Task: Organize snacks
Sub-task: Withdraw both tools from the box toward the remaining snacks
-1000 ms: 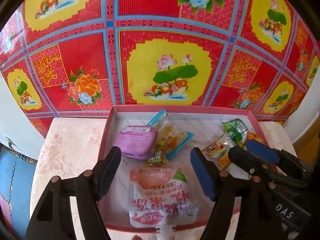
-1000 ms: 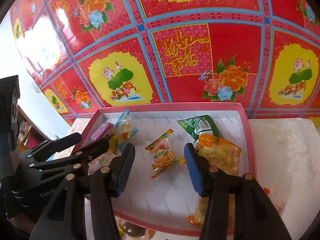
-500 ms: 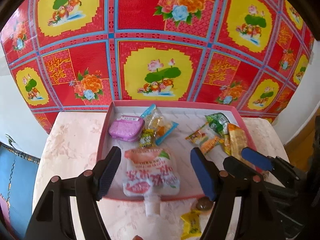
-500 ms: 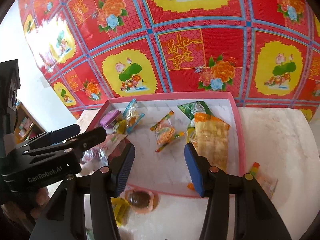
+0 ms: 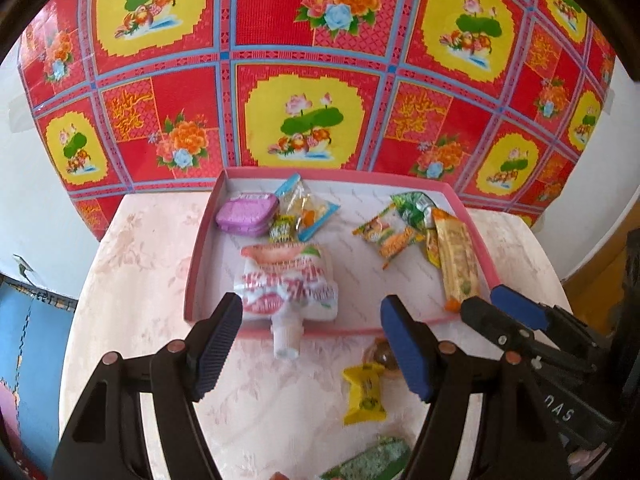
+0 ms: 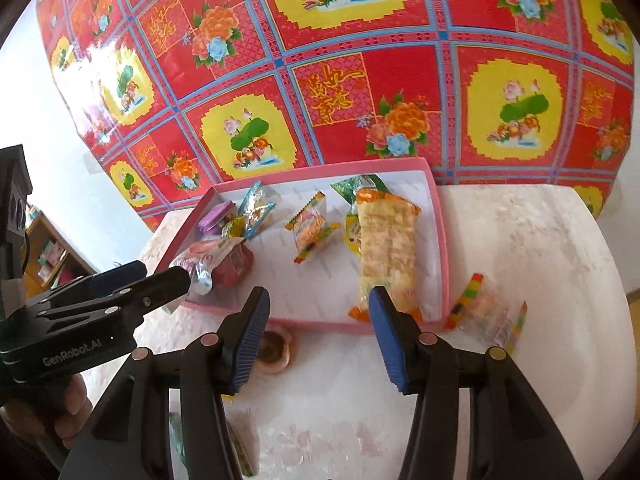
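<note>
A pink tray (image 5: 202, 256) (image 6: 442, 240) on the pale table holds a purple tin (image 5: 247, 214), a red-and-white spout pouch (image 5: 288, 284) (image 6: 218, 258), small candy packets (image 5: 394, 236) (image 6: 310, 228) and a long orange cracker pack (image 5: 458, 262) (image 6: 386, 246). Outside the tray lie a yellow candy (image 5: 364, 394), a round brown jelly cup (image 6: 274, 350), a green packet (image 5: 370, 460) and a rainbow candy pack (image 6: 486, 312). My left gripper (image 5: 312, 348) is open and empty, in front of the tray. My right gripper (image 6: 318, 334) is open and empty, over the tray's near rim.
A red, yellow and blue flowered cloth (image 5: 304, 80) hangs behind the table. The table's left edge (image 5: 76, 312) drops to a blue floor mat. A shelf (image 6: 52, 244) stands at the far left of the right wrist view.
Both grippers have pulled back and up from the tray, still open. The loose snacks in front of the tray have come into view.
</note>
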A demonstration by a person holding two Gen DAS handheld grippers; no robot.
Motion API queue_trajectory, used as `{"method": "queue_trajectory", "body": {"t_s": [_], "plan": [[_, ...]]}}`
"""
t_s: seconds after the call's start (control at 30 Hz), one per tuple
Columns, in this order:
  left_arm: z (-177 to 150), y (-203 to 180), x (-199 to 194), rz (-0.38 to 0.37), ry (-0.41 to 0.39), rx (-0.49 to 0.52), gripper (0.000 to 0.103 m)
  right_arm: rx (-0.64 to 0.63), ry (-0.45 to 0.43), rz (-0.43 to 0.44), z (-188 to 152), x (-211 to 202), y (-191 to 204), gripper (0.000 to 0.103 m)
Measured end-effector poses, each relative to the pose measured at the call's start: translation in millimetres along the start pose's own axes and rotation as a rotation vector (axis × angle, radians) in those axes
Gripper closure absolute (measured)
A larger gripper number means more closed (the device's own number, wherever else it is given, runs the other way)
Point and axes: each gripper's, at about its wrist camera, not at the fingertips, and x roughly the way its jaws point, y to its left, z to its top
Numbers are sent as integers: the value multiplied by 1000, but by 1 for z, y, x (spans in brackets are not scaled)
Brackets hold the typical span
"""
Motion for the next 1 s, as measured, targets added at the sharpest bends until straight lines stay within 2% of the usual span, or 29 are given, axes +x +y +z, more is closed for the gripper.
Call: {"method": "queue_trajectory", "body": {"t_s": [0.43,1.0], "plan": [[-24,-10,-4,20,53,16,28,20,-5,-5,-17,-17,-14,50],[-41,-33,11,24,113,72,44,53,20,1,-34,-15,-35,50]]}}
